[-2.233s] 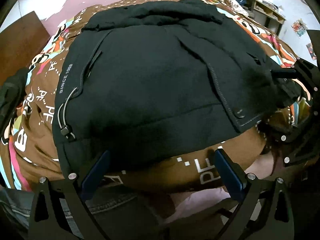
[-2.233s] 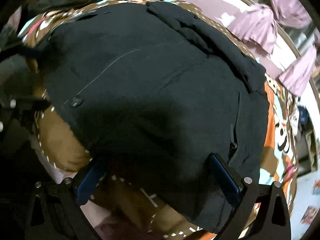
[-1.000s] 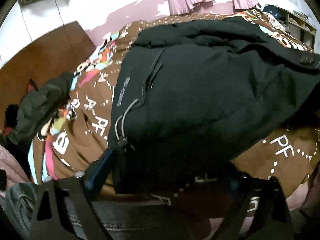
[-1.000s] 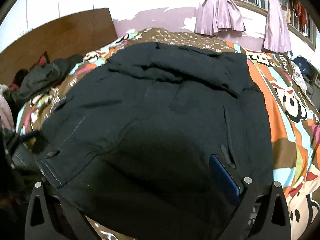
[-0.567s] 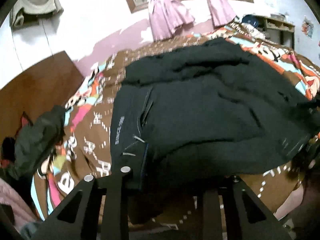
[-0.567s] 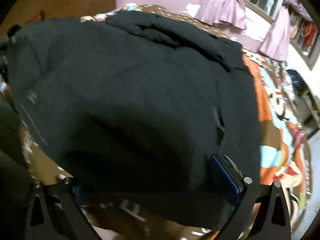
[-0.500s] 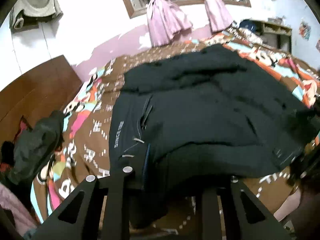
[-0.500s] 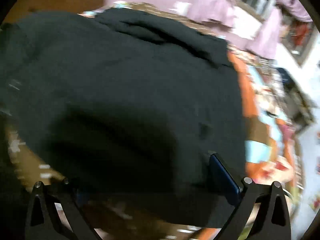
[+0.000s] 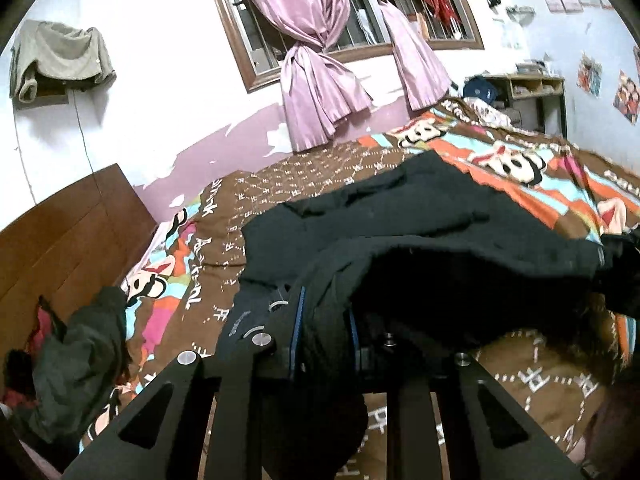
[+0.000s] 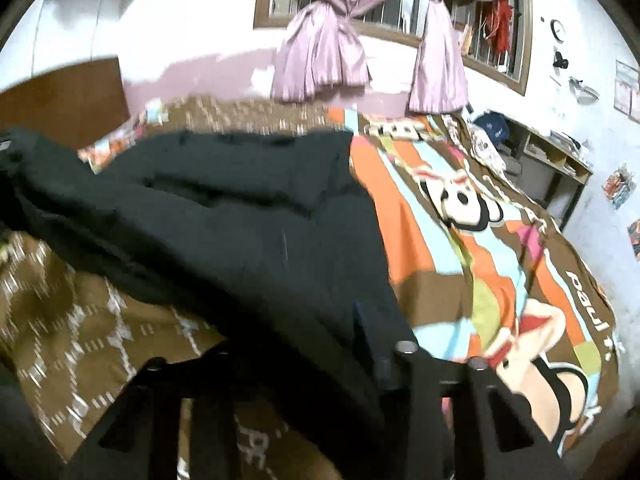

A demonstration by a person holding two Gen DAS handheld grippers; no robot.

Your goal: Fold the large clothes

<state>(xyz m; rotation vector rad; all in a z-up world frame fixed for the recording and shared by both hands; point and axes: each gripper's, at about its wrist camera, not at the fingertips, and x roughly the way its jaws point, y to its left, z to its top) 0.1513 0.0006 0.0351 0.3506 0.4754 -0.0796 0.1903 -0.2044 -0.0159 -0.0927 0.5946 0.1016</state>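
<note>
Black padded jacket (image 9: 420, 232) hung lifted off the cartoon-print bedspread (image 9: 520, 160), its near hem pinched in the closed left gripper (image 9: 322, 334) and right gripper (image 10: 304, 356), 1st fold unfinished.

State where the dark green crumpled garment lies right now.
In the left wrist view, the dark green crumpled garment lies at the lower left, on the patterned bedspread beside the wooden headboard.

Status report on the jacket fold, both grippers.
Left gripper shut on black jacket hem. Right gripper also clamped on the hem. Near edge lifted off the bedspread. Nothing in the way.
</note>
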